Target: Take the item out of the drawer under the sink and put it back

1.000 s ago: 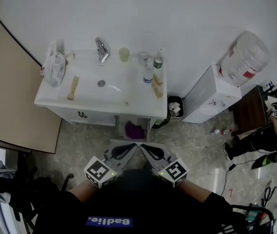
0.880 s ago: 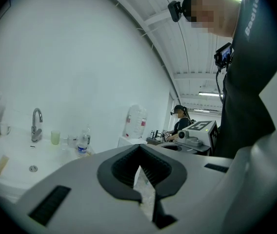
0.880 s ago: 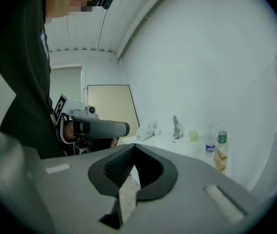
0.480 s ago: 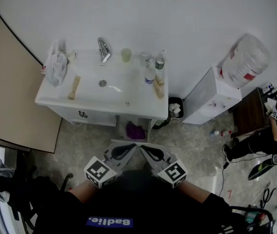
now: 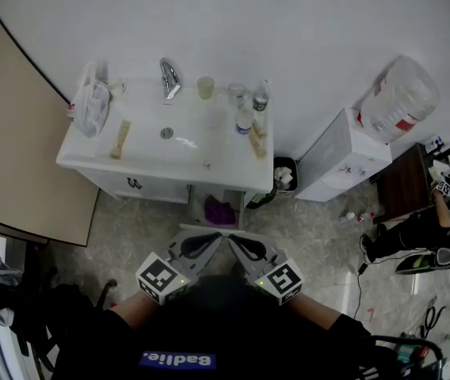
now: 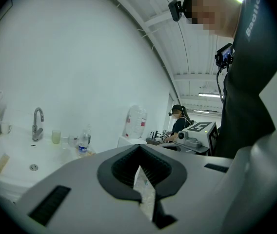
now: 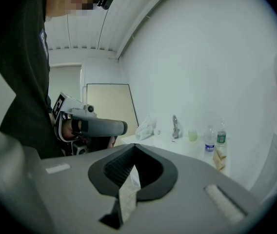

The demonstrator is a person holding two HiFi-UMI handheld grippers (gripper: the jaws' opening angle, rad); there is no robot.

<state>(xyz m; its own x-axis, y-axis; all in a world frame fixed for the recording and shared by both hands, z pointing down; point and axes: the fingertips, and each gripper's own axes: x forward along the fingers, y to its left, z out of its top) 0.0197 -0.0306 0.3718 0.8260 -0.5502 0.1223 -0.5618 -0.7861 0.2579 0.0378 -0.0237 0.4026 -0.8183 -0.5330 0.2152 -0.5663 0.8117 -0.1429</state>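
- A white sink [image 5: 185,145] stands against a white wall in the upper left of the head view, on a grey marbled floor [image 5: 138,228].
- A beige door [image 5: 19,141] fills the left edge.
- Right of the sink stand a small bin [image 5: 285,172], a white cabinet [image 5: 337,155] and a water jug [image 5: 399,93].
- A second person [image 5: 431,232] is at the right edge.
- The purple item [image 5: 219,210] lies in the open recess [image 5: 209,198] under the sink's right part, just above the grippers in the frame and apart from them.
- The left gripper [image 5: 213,242] and right gripper [image 5: 239,242] sit low in the centre, held close to the person's body on bare forearms. They are angled inward so their tips almost meet.
- Each gripper has its jaws pressed together with nothing between them. Each gripper's own view shows the other gripper off to one side.
- On the sink top:
  - one faucet [image 5: 168,79]
  - one yellowish cup [image 5: 205,87]
  - one clear glass [image 5: 235,93]
  - two bottles: a blue-labelled bottle [image 5: 243,122] and a green-labelled bottle [image 5: 260,100]
  - one plastic bag [image 5: 92,105] at the left end
  - two beige sticks: a left stick [image 5: 120,139] and a right stick [image 5: 257,142]
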